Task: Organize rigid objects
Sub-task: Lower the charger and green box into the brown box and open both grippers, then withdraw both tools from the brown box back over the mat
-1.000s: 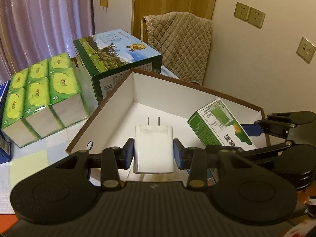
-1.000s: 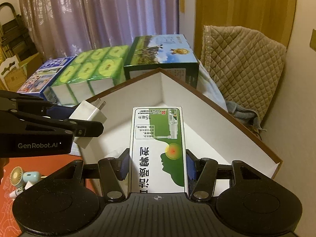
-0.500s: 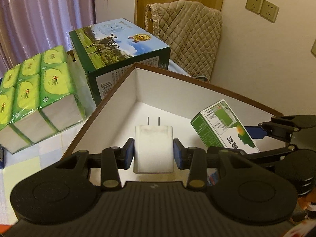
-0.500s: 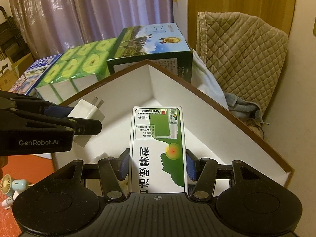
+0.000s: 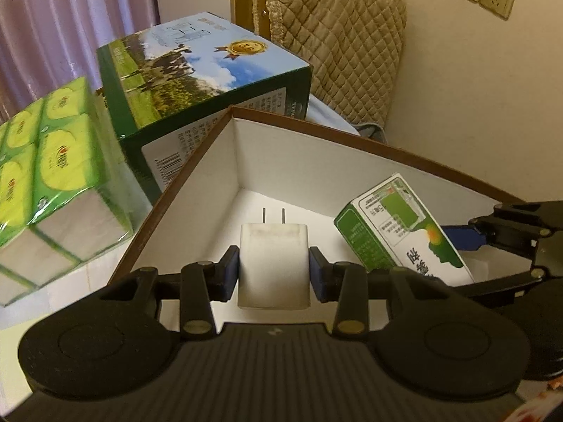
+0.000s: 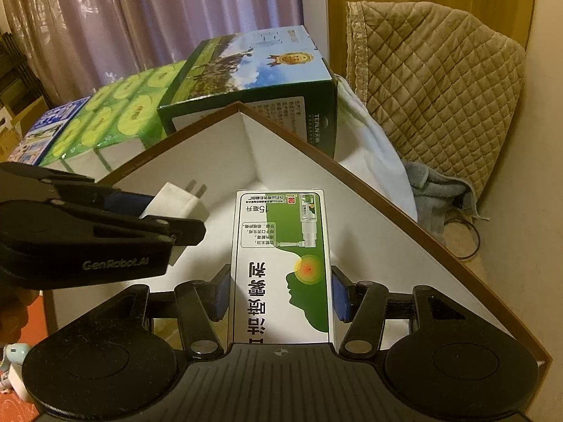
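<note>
My left gripper (image 5: 274, 271) is shut on a white plug adapter (image 5: 273, 263), prongs pointing forward, held over the open white box with brown rim (image 5: 316, 130). The adapter also shows in the right wrist view (image 6: 179, 205). My right gripper (image 6: 280, 293) is shut on a green and white medicine carton (image 6: 281, 263), held over the same box (image 6: 352, 172), to the right of the left gripper. The carton shows in the left wrist view (image 5: 401, 228).
A green milk carton case (image 5: 197, 70) stands right behind the box's far corner. Green tissue packs (image 5: 52, 154) lie to its left. A quilted chair back (image 6: 432, 81) and a grey cloth (image 6: 432, 183) are at the right by the wall.
Both grippers have moved forward with their objects, further over the box and closer to its far corner. Both grips are unchanged.
</note>
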`<state>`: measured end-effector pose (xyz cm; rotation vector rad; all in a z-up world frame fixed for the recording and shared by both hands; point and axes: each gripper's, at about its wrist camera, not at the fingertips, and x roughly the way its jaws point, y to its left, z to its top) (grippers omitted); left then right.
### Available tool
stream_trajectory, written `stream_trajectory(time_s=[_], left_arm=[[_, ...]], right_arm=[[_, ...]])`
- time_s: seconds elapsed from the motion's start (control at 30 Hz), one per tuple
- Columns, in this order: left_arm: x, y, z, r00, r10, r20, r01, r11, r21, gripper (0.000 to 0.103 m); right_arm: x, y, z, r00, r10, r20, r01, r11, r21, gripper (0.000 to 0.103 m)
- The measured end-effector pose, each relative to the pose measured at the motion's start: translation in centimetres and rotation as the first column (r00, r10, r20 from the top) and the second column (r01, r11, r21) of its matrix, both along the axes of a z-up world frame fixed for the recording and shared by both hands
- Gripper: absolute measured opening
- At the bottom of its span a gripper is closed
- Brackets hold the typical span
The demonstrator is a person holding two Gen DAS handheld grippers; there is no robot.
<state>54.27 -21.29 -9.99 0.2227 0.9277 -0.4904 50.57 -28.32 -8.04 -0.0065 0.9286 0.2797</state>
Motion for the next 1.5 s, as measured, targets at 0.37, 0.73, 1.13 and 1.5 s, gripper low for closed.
stream_trajectory(time_s=[0.37, 0.73, 1.13, 1.5], left_arm=[[0.3, 0.8, 0.1, 0.999, 0.04, -0.009, -0.04, 0.999, -0.012, 0.041], [-5.0, 4.7, 2.9, 0.993, 0.113, -0.031, -0.115, 0.992, -0.059, 0.043], [-13.0, 8.4, 6.2, 0.984, 0.174, 0.023, -0.17, 0.978, -0.118, 0.043], [-19.6, 11.8, 6.8, 0.987, 0.156, 0.041, -0.149, 0.98, -0.135, 0.043]], right_arm=[[0.9, -0.3, -0.8, 1.0, -0.012, 0.009, 0.012, 1.0, 0.007, 0.052], [-3.2, -1.8, 1.8, 1.0, -0.021, 0.015, 0.02, 0.997, 0.071, 0.059], [-10.5, -2.0, 3.9, 0.999, -0.024, 0.036, 0.021, 0.995, 0.101, 0.063], [-16.3, -0.1, 5.6, 0.996, -0.051, 0.068, 0.045, 0.994, 0.095, 0.063]])
